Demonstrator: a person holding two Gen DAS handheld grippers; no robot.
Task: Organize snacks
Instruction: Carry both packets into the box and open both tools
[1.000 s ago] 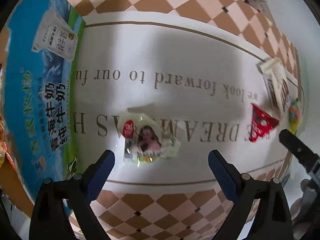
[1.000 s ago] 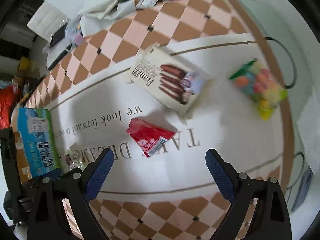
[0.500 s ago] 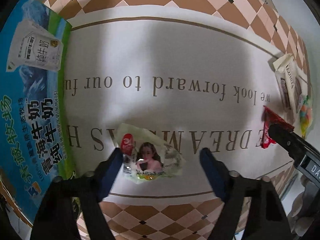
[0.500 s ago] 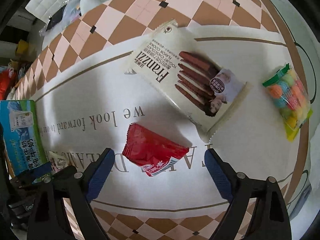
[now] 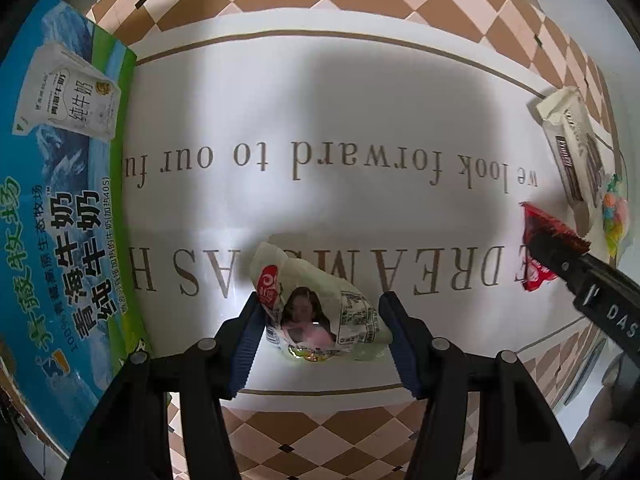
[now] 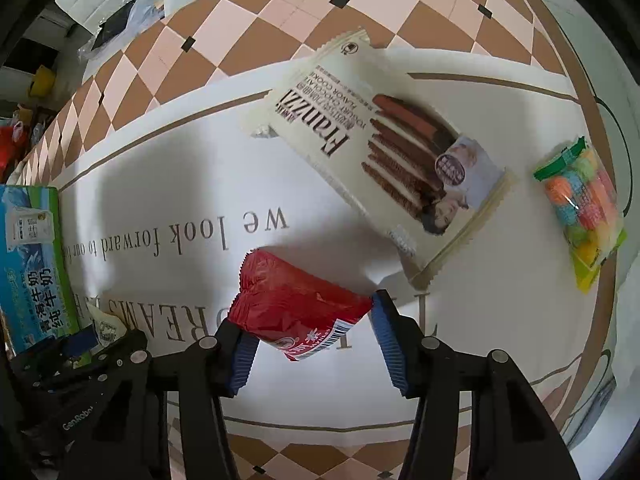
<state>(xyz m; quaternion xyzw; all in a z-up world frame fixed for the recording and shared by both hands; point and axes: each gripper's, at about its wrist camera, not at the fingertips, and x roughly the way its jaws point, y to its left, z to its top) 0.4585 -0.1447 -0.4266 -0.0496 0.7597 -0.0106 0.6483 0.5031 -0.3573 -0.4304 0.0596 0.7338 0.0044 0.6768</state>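
Pointing straight down at the lettered white mat, the left gripper is seen with its jaws closing around a pale green snack packet printed with a portrait. Both blue pads are pressed against the packet's left and right edges, and the wrapper is crumpled between them. This packet lies near the mat's near border, just right of a blue milk carton box at the far left.

The right gripper is likewise directed downward, its jaws closing on a red snack packet. The left pad is in contact with the packet's left end, and the right pad touches its right corner.

A cream wafer-stick packet lies beyond the red packet, farther along the mat, at a diagonal. A bag of multicoloured candies rests well to the right, near the mat's edge. The mat lies on a brown-and-pink checkered surface.
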